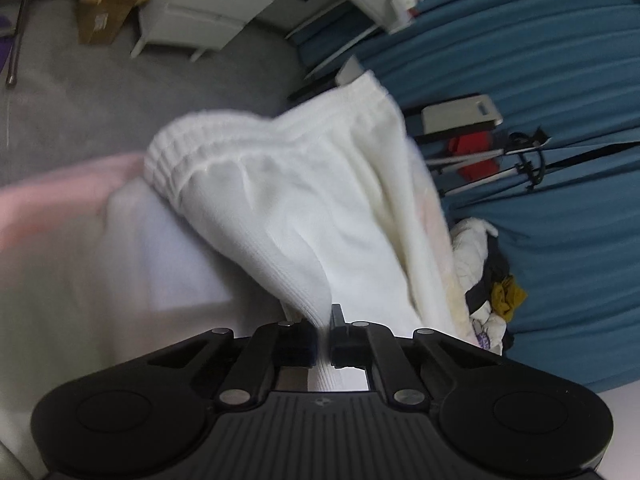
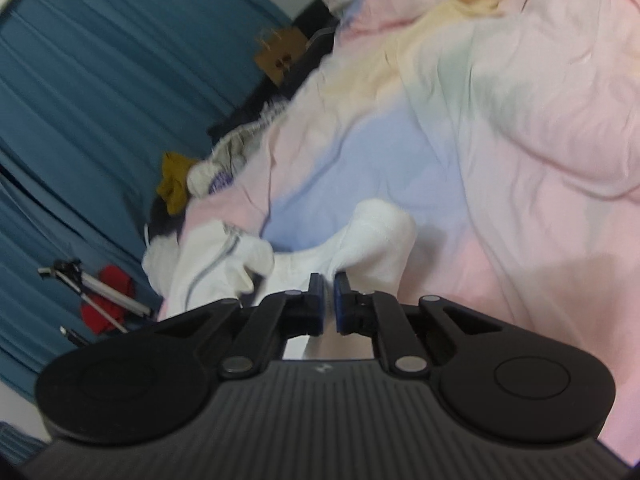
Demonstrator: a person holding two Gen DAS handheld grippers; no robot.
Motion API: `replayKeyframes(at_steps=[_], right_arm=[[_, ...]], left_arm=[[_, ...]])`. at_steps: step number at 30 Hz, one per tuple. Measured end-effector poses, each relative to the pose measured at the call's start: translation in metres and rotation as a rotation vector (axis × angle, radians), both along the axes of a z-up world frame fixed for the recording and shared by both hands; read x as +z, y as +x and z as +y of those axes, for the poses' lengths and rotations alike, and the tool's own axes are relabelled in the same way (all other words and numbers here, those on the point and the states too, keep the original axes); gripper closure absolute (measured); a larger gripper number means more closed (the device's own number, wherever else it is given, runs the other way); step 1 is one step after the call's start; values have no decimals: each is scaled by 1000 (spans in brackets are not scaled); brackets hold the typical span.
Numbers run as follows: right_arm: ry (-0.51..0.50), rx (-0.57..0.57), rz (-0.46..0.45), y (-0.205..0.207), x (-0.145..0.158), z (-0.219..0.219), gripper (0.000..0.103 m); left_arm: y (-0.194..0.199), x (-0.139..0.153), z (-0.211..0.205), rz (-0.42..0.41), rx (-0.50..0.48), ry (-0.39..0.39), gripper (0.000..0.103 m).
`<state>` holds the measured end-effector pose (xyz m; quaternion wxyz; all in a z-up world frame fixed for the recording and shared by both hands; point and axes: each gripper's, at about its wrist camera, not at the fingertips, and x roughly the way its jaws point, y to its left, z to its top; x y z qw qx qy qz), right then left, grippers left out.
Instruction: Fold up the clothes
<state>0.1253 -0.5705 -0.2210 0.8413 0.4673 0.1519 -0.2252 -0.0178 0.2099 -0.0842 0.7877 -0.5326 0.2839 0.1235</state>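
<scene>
A white knit garment [image 1: 304, 200] with a ribbed elastic waistband hangs lifted in the left wrist view. My left gripper [image 1: 324, 332] is shut on its lower edge. In the right wrist view my right gripper [image 2: 328, 300] is shut on another part of the white garment [image 2: 372, 236], bunched just beyond the fingers above the bed. The rest of the garment between the two grips is hidden.
A pastel pink, blue and yellow bedsheet [image 2: 500, 120] covers the bed. A pile of other clothes [image 2: 208, 184] lies at the bed's edge, also in the left view [image 1: 488, 280]. Blue curtains [image 1: 560, 60], a tripod with a red item [image 2: 104, 296], a white cabinet [image 1: 208, 8] and a cardboard box [image 1: 104, 4] stand around.
</scene>
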Motion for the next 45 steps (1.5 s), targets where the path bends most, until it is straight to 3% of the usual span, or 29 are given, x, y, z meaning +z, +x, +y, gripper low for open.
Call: replayKeyframes(at_steps=[2,6,12,16,20,25,29,34,36,39,41,45], right_arm=[[-39,-17,9,-10,7,0,95],[-63,-30,14,-23,17,0,95],[-128,4,-41,9,55,9,95],[-182,26,-47,67,82,9,95],[-271,69,-27,156,102,18,95],[-370,133,37,283,102,29,95],[-376,179,125,364,68,34,95],[-402,260,210,409,21,40,94],[-378,277,201,410,12,37,91],[-309,310,140,396,15,26,82],[-269,339,97,381,22,19,77],[-268,389,21,329,42,18,74]], left_arm=[[-13,10,1,-24,51,9,98],[-21,42,-3,-101,24,92,98],[25,86,2,-125,-10,113,98],[96,109,8,-133,-14,97,98],[191,123,11,-97,-16,118,98],[320,109,18,-17,4,152,98],[406,72,22,67,8,179,97],[468,16,27,185,-46,216,94],[470,3,31,181,-65,198,88],[456,-1,38,145,-108,178,70],[435,5,38,100,-149,173,55],[375,22,28,12,-212,195,38]])
